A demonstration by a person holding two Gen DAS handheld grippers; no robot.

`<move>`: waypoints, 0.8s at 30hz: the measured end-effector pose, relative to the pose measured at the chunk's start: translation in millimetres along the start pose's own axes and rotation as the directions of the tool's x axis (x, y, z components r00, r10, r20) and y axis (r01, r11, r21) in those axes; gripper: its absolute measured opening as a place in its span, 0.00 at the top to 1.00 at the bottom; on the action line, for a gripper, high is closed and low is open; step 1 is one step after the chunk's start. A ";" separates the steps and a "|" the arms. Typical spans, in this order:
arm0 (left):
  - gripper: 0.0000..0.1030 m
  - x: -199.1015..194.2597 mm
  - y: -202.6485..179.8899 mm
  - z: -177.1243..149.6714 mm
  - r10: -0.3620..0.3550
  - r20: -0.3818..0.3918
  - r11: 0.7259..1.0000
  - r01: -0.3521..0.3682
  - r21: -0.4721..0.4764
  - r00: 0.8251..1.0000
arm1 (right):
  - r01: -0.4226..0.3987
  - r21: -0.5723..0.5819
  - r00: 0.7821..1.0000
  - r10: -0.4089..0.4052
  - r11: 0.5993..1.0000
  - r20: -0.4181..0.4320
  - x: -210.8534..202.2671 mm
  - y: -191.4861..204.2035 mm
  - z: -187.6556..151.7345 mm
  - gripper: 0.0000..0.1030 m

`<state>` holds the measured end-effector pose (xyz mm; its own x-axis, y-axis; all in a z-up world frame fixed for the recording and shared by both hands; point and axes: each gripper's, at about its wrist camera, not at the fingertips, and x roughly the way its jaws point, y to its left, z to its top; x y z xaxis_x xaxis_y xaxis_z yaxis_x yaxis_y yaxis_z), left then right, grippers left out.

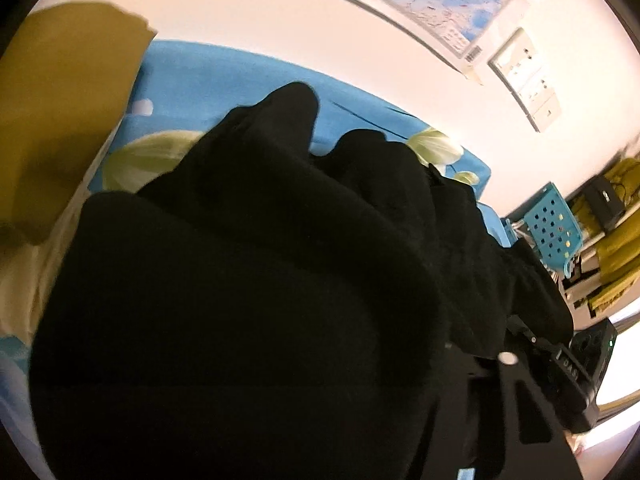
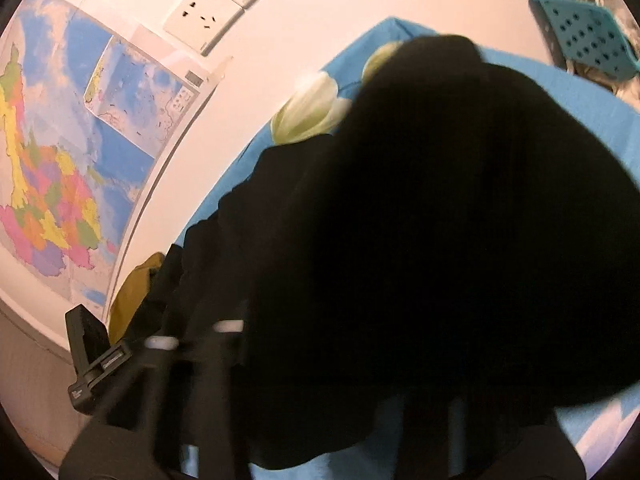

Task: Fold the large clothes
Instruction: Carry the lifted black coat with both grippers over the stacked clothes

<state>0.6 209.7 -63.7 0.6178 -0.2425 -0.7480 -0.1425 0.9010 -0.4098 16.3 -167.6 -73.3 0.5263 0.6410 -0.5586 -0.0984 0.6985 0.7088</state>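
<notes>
A large black garment [image 1: 248,280] fills most of the left wrist view and drapes over my left gripper, hiding its fingers. It hangs above a blue bed sheet with pale flowers [image 1: 192,76]. In the right wrist view the same black garment [image 2: 460,220] covers my right gripper and hides its fingertips. The other gripper's black body [image 2: 96,364] shows at the lower left there, with cloth bunched against it. In the left wrist view the right gripper's body [image 1: 576,368] shows at the lower right, next to the cloth.
A mustard-yellow cloth [image 1: 68,92] lies at the left on the bed. A white wall [image 2: 320,20] with a map [image 2: 60,160] and sockets [image 2: 204,16] runs behind the bed. A blue perforated chair [image 1: 552,220] stands past the bed's end.
</notes>
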 end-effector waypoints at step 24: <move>0.71 -242.1 14.1 102.4 -0.014 0.385 0.989 -0.043 0.141 0.923 | -0.233 -0.595 0.933 0.349 0.770 0.087 -54.7 287.5 57.0 0.84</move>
<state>-71.8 318.0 165.1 0.8697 -0.0983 -0.4836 -0.0587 0.9524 -0.2992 7.4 -20.0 185.6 0.5301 0.8143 -0.2363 -0.7005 0.5776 0.4192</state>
